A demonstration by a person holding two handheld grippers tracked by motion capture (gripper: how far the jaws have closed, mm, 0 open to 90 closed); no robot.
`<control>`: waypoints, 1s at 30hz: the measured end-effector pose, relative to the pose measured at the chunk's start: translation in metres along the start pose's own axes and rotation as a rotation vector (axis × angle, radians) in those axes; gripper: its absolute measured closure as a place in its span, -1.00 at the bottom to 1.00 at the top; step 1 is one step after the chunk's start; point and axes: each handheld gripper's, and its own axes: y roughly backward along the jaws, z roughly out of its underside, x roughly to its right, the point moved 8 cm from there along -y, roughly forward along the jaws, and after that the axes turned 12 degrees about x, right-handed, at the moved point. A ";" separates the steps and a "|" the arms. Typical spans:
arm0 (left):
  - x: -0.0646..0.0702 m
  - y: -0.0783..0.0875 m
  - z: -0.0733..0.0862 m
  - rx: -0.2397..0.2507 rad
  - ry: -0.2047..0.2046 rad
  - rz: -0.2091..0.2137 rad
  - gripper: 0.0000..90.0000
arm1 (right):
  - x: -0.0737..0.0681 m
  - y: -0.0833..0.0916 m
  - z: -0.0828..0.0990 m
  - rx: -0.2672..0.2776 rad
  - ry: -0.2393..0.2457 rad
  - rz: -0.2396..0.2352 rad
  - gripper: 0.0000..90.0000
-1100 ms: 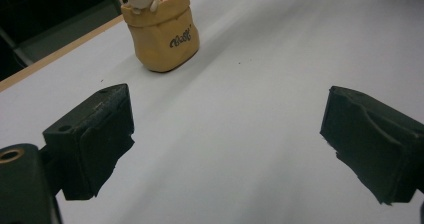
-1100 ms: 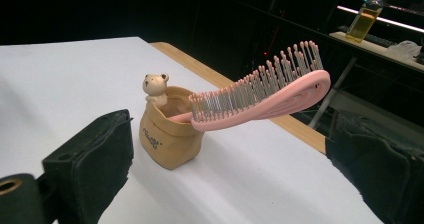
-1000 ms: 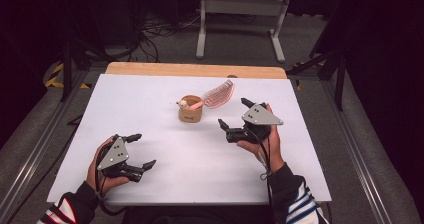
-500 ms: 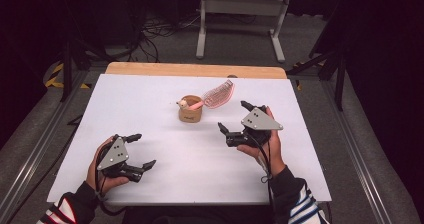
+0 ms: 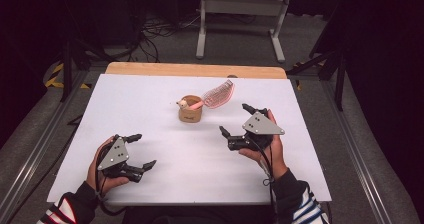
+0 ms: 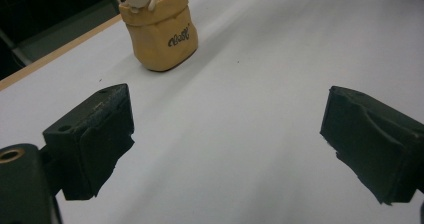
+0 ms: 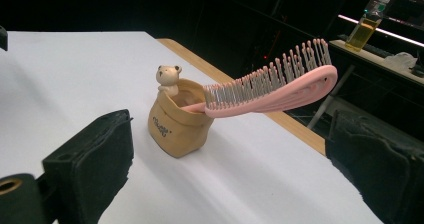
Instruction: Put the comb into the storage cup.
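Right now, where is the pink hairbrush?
In the high view the pink hairbrush is at the far middle of the table. Its handle sits in the small tan holder, and its bristled head sticks out to the right, beyond the right claw.

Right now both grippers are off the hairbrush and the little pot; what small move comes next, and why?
Probably ease the right gripper forward toward the pink hairbrush. Its jaws stand open and empty, it is the nearer one, and the brush head sticks out of the tan pot on that side, clear of the table. The left gripper, also open, sits farther back.
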 end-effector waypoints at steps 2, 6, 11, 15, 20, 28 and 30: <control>0.000 0.000 0.000 0.000 0.000 0.000 -0.83 | 0.000 0.001 0.001 -0.001 0.004 0.003 -0.87; 0.000 0.000 0.000 -0.001 0.001 0.000 -0.83 | -0.002 0.004 0.001 -0.003 0.009 -0.003 -0.87; 0.000 -0.001 0.000 -0.001 0.002 0.002 -0.83 | -0.002 0.007 0.002 0.000 0.015 -0.001 -0.87; 0.000 0.000 0.000 0.002 0.002 -0.001 -0.83 | -0.002 0.011 0.004 -0.005 0.023 0.000 -0.87; 0.000 0.000 -0.001 0.004 0.003 0.000 -0.83 | -0.003 0.016 0.006 -0.009 0.027 0.004 -0.87; 0.000 0.000 -0.001 0.003 0.002 -0.002 -0.83 | -0.006 0.022 0.014 0.001 0.060 0.026 -0.86; 0.000 0.000 -0.001 0.002 -0.001 0.000 -0.83 | -0.006 0.025 0.016 0.002 0.065 0.029 -0.86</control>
